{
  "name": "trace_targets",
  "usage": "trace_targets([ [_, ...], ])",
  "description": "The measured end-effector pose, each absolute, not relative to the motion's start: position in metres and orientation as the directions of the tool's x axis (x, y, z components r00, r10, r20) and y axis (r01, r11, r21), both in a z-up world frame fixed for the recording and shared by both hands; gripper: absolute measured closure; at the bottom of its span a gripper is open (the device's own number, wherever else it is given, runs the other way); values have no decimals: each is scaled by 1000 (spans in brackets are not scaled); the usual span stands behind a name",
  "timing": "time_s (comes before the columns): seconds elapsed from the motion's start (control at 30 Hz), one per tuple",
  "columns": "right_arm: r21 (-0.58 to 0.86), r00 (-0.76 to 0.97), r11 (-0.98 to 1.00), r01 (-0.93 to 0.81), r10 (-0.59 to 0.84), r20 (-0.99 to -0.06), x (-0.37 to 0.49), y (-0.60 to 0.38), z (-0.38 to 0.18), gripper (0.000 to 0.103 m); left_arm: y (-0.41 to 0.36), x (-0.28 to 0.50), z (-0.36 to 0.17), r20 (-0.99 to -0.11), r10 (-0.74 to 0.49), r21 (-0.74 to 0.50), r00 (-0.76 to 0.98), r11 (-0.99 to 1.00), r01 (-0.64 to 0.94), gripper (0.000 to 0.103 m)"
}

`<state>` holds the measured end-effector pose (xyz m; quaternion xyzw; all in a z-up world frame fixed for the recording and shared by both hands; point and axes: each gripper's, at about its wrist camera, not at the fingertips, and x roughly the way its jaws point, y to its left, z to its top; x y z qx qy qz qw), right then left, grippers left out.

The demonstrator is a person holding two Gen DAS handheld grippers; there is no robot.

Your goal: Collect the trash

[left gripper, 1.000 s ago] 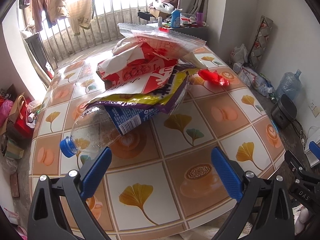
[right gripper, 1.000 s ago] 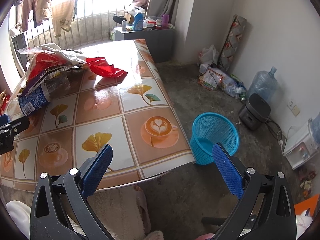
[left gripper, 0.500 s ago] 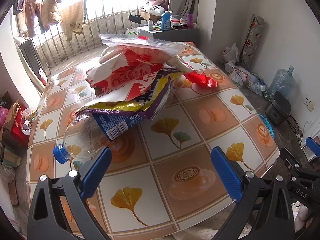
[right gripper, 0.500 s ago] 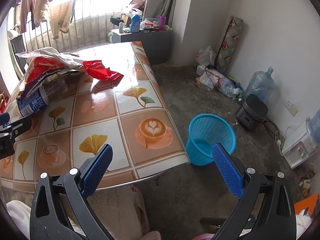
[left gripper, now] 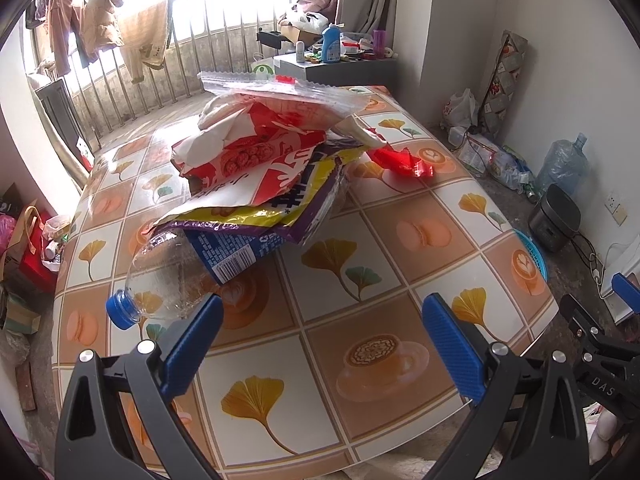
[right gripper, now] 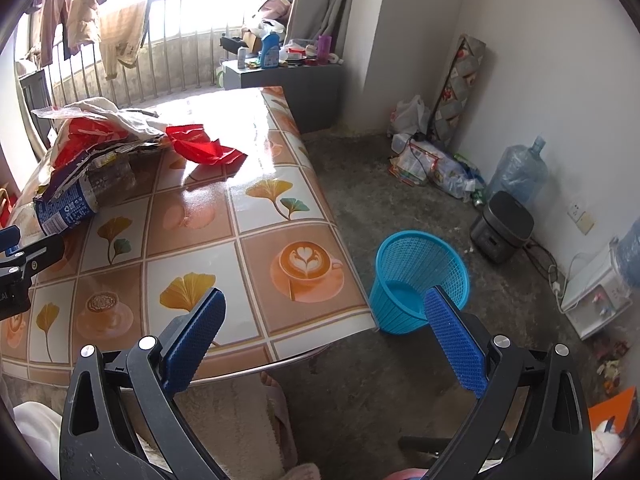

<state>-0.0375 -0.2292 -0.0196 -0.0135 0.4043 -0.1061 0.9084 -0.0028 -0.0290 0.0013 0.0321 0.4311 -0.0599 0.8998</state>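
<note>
A heap of trash lies on the tiled table (left gripper: 360, 420): a clear plastic bottle (left gripper: 168, 276) with a blue cap, a yellow-purple wrapper (left gripper: 256, 216), a red-white bag (left gripper: 256, 156) and a clear zip bag (left gripper: 280, 88) on top. A crumpled red wrapper (left gripper: 400, 160) lies apart to the right; it also shows in the right wrist view (right gripper: 204, 146). My left gripper (left gripper: 320, 344) is open and empty, near the bottle. My right gripper (right gripper: 324, 340) is open and empty over the table's near right corner. A blue mesh bin (right gripper: 420, 280) stands on the floor beside the table.
A grey side table (right gripper: 280, 80) with bottles stands beyond the table. Bags, a water jug (right gripper: 520, 176) and a black cooker (right gripper: 502, 232) lie along the right wall. A railing with hanging clothes (left gripper: 120, 32) is at the back.
Both grippers have pulled back and risen slightly, so the trash heap and the bin look a little farther away. Nothing was picked up.
</note>
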Motion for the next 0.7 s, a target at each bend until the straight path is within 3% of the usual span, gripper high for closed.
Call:
trace_targets([
  [0.7,-110,652,976,189,-208,-729,-38,-231,-18,8,-28,-4,1,-781,-80,4,620,991,134,6],
])
